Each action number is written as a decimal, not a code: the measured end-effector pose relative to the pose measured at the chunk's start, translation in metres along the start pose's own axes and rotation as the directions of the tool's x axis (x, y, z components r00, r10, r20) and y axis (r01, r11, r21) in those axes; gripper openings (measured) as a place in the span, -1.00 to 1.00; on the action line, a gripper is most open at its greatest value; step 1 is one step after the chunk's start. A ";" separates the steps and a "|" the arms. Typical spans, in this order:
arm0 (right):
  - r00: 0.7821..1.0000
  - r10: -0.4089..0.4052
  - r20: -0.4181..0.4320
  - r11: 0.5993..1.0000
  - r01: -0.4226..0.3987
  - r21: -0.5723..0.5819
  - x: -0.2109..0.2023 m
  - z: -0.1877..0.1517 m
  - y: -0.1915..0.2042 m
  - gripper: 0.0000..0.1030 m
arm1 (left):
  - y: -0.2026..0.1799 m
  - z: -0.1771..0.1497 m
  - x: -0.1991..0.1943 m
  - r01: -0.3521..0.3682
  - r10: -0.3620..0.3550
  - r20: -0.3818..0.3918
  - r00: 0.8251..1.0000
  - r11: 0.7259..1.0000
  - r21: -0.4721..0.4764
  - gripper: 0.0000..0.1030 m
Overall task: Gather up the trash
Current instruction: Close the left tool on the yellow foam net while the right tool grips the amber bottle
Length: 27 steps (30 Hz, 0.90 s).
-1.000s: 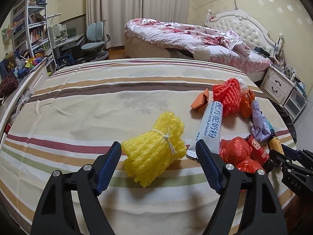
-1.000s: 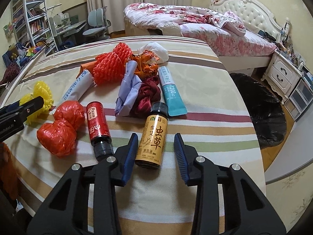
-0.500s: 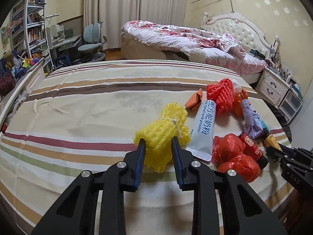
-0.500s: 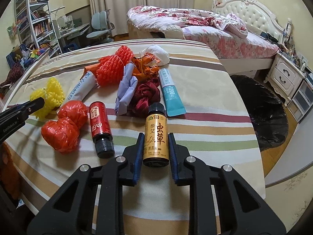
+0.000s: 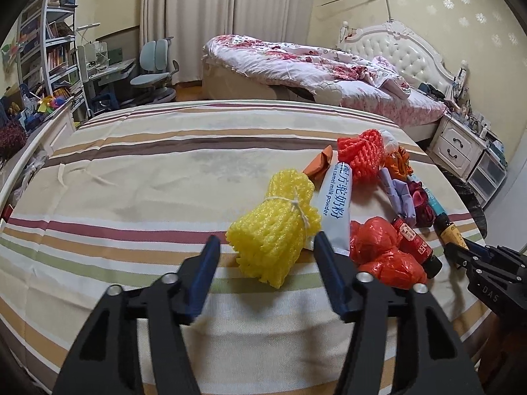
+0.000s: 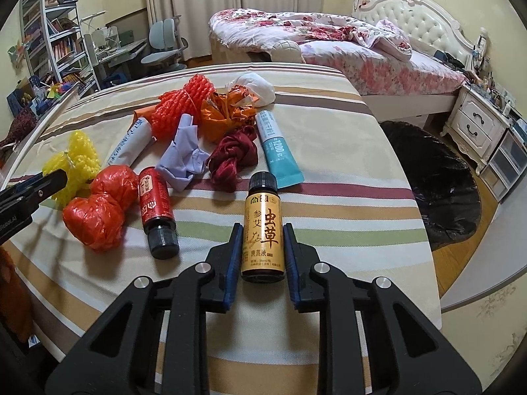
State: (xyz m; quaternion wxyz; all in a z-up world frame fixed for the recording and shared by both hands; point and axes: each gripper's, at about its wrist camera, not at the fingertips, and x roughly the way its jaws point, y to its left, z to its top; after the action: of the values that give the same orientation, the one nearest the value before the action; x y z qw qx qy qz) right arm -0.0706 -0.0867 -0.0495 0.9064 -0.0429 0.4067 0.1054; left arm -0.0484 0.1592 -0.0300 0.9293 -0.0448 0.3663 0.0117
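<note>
Two grippers working at once here, and my right gripper (image 6: 262,242) has its blue pads pinched flat against the label of the amber bottle (image 6: 263,227), cap pointing away from me, so that one is mine to carry. My left gripper (image 5: 266,265) has just been opening, and its jaws stand wide on either side of the yellow foam net (image 5: 275,225) without pressing it; the bundle sits loose on the striped cover (image 5: 131,197) between them. Beside it lie the white milk-powder tube (image 5: 336,207), the red plastic bag (image 5: 382,251) and the red bottle (image 6: 155,205), all bunched together, easy pickings. Further off are the orange foam net (image 6: 179,108) and the teal tube (image 6: 276,151). Off past the cover's right edge waits the black-lined bin (image 6: 438,181), I reckon the drop spot.
</note>
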 end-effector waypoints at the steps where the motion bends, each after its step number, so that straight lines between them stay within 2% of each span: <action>1: 1.000 -0.001 0.000 1.000 0.001 0.000 0.000 0.000 0.000 -0.52 | -0.001 0.001 0.000 0.001 -0.001 -0.001 1.000 1.000 0.003 0.34; 3: 1.000 0.001 -0.003 1.000 -0.001 0.002 0.001 0.001 -0.001 -0.52 | -0.003 0.004 0.003 0.001 -0.001 -0.008 1.000 1.000 0.017 0.46; 6: 1.000 -0.001 -0.004 1.000 0.001 0.004 0.002 0.001 -0.002 -0.51 | -0.005 0.008 0.007 -0.006 0.006 -0.006 1.000 1.000 0.030 0.49; 11: 1.000 -0.003 -0.009 1.000 0.003 0.007 0.006 0.004 -0.003 -0.49 | -0.001 0.014 0.015 -0.021 0.022 -0.010 1.000 0.999 0.037 0.52; 14: 1.000 -0.002 -0.010 1.000 0.002 0.008 0.007 0.005 -0.003 -0.33 | 0.003 0.017 0.025 -0.029 0.031 -0.032 0.999 0.999 0.039 0.52; 20: 1.000 0.002 -0.015 1.000 -0.002 0.016 0.011 0.010 -0.005 -0.31 | 0.013 0.021 0.038 -0.001 0.002 -0.086 0.996 1.000 0.011 0.51; 25: 1.000 0.002 -0.018 1.000 -0.002 0.016 0.013 0.013 -0.004 -0.34 | 0.014 0.022 0.046 0.027 -0.025 -0.122 0.992 1.000 0.014 -0.20; 27: 1.000 0.003 -0.017 1.000 -0.003 0.011 0.013 0.013 -0.004 -0.49 | 0.014 0.019 0.046 0.038 -0.036 -0.129 0.991 0.999 0.009 -0.26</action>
State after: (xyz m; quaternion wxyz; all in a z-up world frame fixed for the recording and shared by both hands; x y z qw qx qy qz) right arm -0.0524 -0.0864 -0.0506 0.9030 -0.0382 0.4151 0.1040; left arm -0.0023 0.1742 -0.0483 0.9041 -0.0469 0.4247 -0.0105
